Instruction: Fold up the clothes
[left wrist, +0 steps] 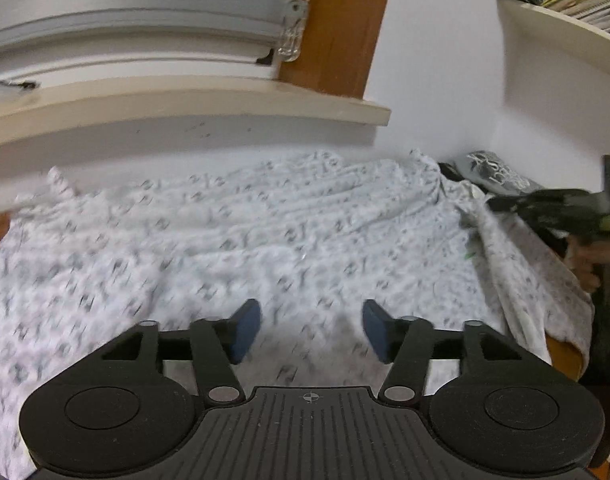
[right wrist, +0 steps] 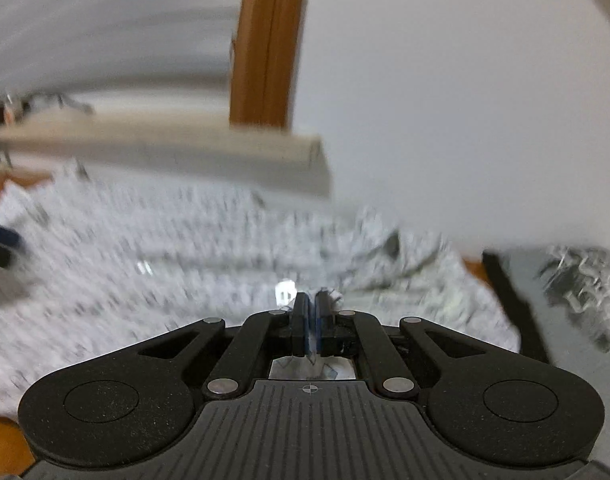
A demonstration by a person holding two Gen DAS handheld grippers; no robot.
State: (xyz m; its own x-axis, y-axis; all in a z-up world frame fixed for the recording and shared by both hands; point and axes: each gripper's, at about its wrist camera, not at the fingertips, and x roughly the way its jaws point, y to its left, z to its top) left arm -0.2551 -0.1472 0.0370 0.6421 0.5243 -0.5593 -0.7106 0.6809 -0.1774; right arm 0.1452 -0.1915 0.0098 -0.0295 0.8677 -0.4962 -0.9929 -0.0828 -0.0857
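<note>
Item: white patterned garment (left wrist: pixel 265 232), spread across tabletop (right wrist: pixel 1 448). Soft, light, limp; best held at an edge or corner. Left gripper (left wrist: pixel 311 330) spread, empty. Right gripper (right wrist: pixel 312 312) pinching garment fabric.

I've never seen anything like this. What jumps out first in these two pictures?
A big white patterned garment spread flat below a window sill fills both views. In front, the left gripper stands open with nothing between its blue pads, while the right gripper is shut, a sliver of the white cloth pinched between its pads. A grey printed garment lies at the far right.
</note>
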